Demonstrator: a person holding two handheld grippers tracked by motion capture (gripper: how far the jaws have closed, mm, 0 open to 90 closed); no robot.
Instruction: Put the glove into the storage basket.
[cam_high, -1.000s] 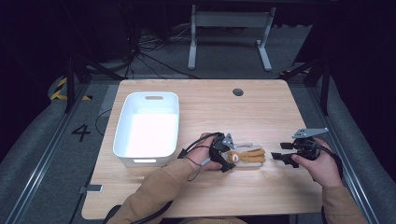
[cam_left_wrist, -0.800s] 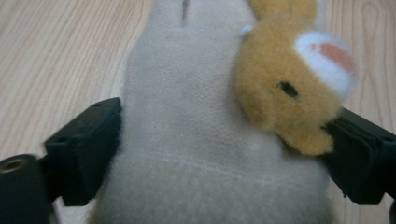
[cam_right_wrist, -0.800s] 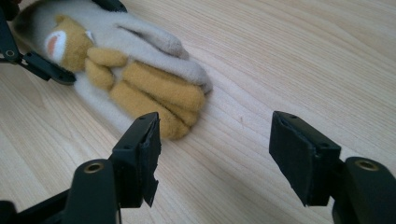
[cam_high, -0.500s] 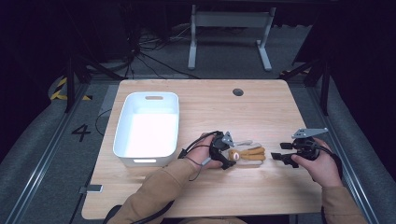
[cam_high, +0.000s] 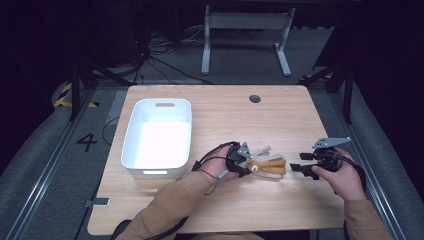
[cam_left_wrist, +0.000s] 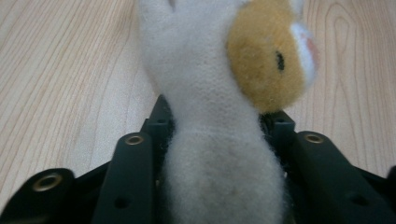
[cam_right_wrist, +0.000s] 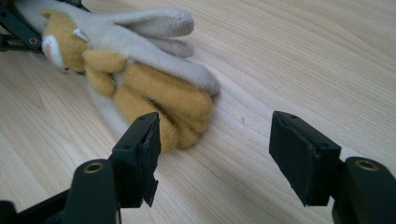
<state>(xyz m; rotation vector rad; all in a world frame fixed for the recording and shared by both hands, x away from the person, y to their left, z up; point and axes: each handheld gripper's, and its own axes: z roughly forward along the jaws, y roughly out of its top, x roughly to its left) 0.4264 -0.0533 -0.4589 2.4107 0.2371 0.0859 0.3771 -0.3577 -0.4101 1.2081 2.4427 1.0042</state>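
Lying flat on the wooden table (cam_high: 300, 110), right of the white bin (cam_high: 157, 137) and between the two hands: a stuffed toy (cam_high: 265, 165), tan and cream, head toward the left tongs. Left tongs (cam_high: 243, 165) just closed in on the toy's pale cream part beside the tan head — jaws pressed against the plush on both sides, seen close in the left gripper view (cam_left_wrist: 219, 140). Right tongs (cam_high: 296, 169) spread wide, nothing between the jaws, held low over the table just right of the toy's tan legs. From the right gripper view (cam_right_wrist: 215, 158): toy (cam_right_wrist: 140, 79) up and to the left, one jaw just in front of its feet, not touching.
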